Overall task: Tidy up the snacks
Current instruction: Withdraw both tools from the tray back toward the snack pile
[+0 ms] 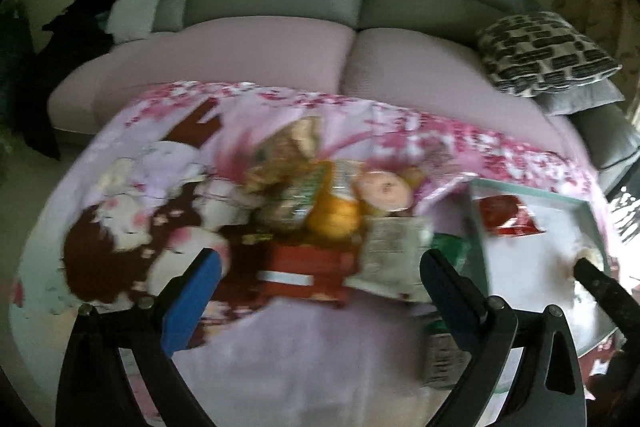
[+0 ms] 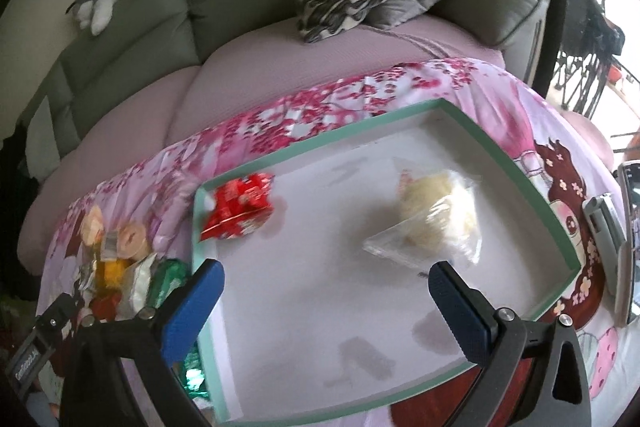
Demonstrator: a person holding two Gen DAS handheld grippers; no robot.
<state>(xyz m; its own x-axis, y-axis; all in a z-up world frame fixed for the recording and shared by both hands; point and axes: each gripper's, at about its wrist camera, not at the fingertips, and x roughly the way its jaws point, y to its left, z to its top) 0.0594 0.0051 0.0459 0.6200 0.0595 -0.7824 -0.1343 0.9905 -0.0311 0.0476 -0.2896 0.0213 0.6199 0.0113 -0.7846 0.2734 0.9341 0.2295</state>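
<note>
Two snacks sit in the tray (image 2: 516, 163); the rest lie piled on the worktop beside its left edge.
Left hand-held gripper (image 1: 320, 275) and right hand-held gripper (image 2: 326, 283): jaws apart, empty. Red packet (image 2: 240, 207) and clear-wrapped pastry (image 2: 436, 215) lie inside. Risk: pile (image 1: 320, 203) overlaps, so one grasp may drag neighbouring packets.

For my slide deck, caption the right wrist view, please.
Open right gripper above a mint-rimmed tray holding a red snack packet and a clear-wrapped pastry.
</note>
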